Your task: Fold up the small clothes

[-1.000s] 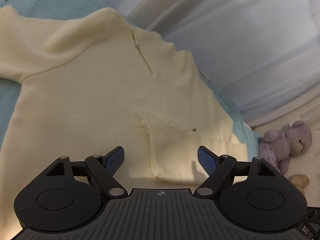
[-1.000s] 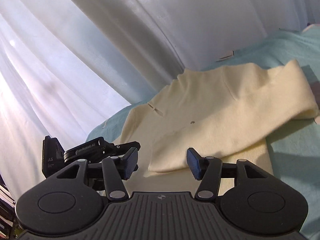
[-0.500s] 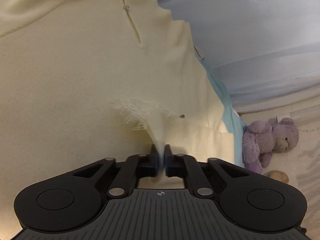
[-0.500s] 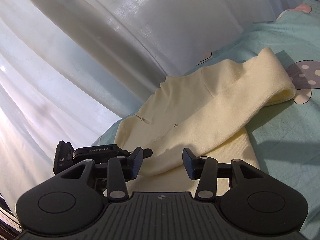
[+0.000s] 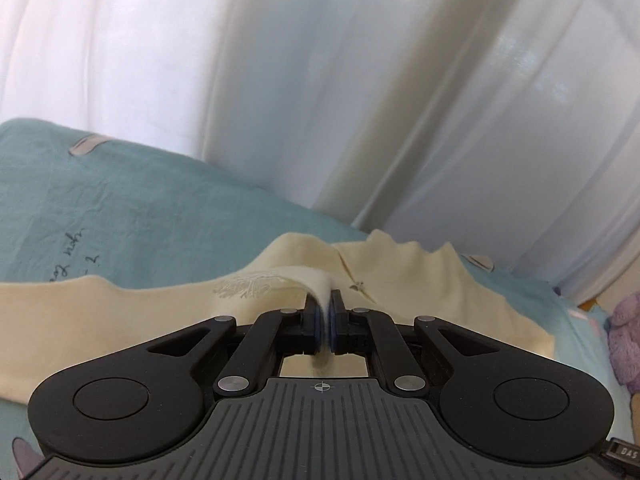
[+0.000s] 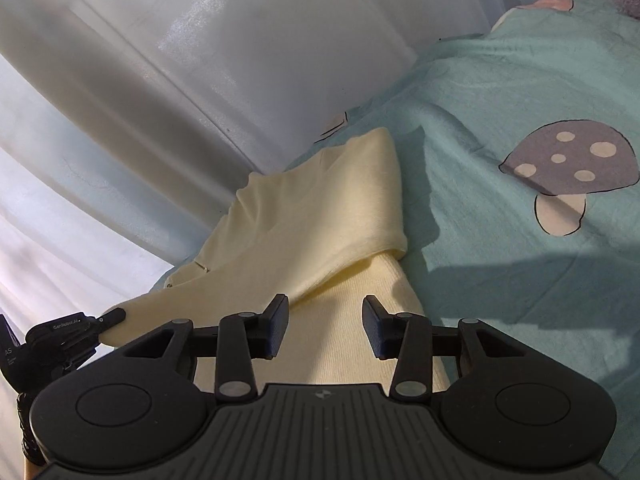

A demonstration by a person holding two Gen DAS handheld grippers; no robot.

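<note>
Lying spread over a teal bedsheet (image 6: 500, 92), straight ahead of both tools: a cream knit sweater (image 5: 420, 280), soft and finely ribbed, with a frayed, fringed patch just left of the pinch. Clamped tight between the blue pads of the left gripper (image 5: 325, 322), a narrow ridge of that knit, pulled up off the bed. Closing over the flat hem with pads not yet pressing it, the right gripper (image 6: 325, 326); a folded sleeve just beyond its left finger. Printed on the sheet to the right, a grey mushroom (image 6: 568, 160) with pale spots. Behind the bed, sheer white curtains (image 5: 320, 80) in long glossy folds. At the far right edge, a purple plush toy (image 5: 624, 336).
</note>
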